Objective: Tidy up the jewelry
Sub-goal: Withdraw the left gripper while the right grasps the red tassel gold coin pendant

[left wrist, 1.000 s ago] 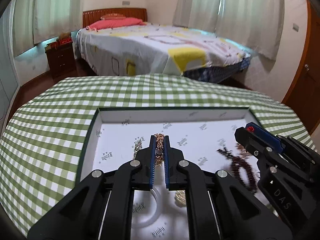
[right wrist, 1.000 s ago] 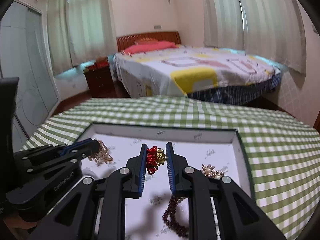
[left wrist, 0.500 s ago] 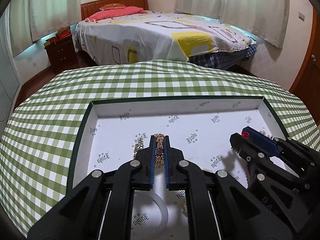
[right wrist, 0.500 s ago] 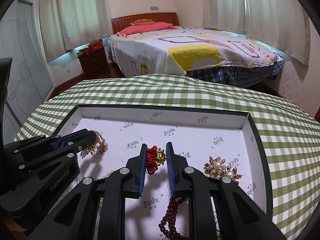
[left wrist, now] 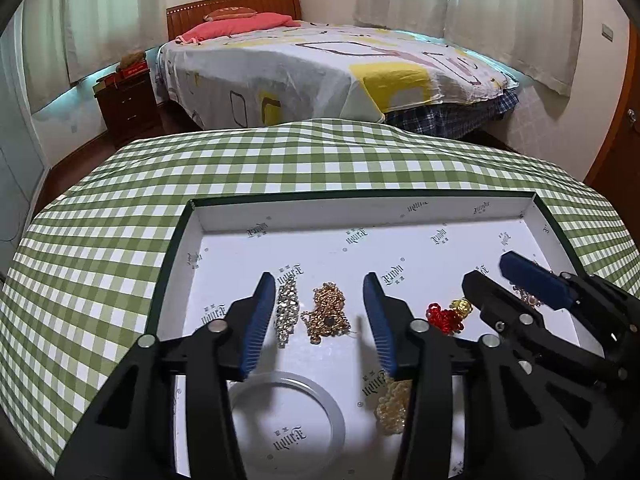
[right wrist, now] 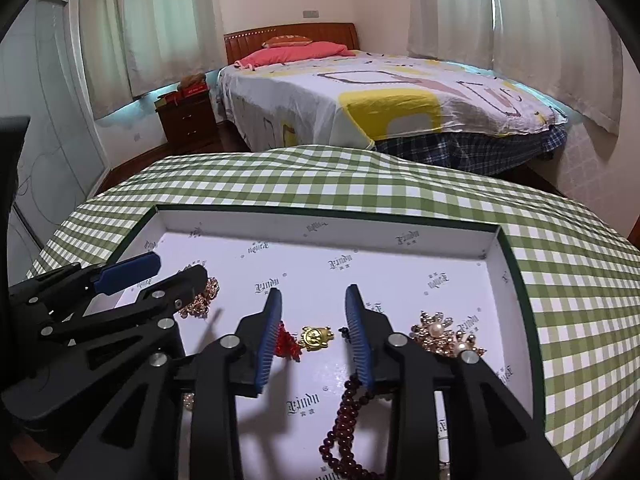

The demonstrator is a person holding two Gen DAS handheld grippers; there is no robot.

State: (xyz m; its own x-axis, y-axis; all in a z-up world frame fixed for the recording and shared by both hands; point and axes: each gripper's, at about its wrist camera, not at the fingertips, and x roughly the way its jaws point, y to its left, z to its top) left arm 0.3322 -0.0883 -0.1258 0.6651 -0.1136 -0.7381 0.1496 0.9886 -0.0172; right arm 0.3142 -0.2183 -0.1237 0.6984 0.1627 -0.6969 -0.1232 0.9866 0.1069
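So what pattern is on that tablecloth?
Green and white checks on the tablecloth, clearest in the left wrist view.

My left gripper (left wrist: 320, 312) and right gripper (right wrist: 314, 326) look identical: matte black angular linkages, round silver screws at the joints, and ribbed blue pads (left wrist: 256, 320) lining each finger.

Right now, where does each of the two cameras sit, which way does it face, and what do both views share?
Left wrist: on the left gripper, looking forward and down into the white tray; its open fingers flank the gold chain, and the right gripper enters from the right.
Right wrist: on the right gripper, same direction; its open fingers flank the red knot charm, left gripper at the left.
Shared: tray, charm, green checked cloth, bed.
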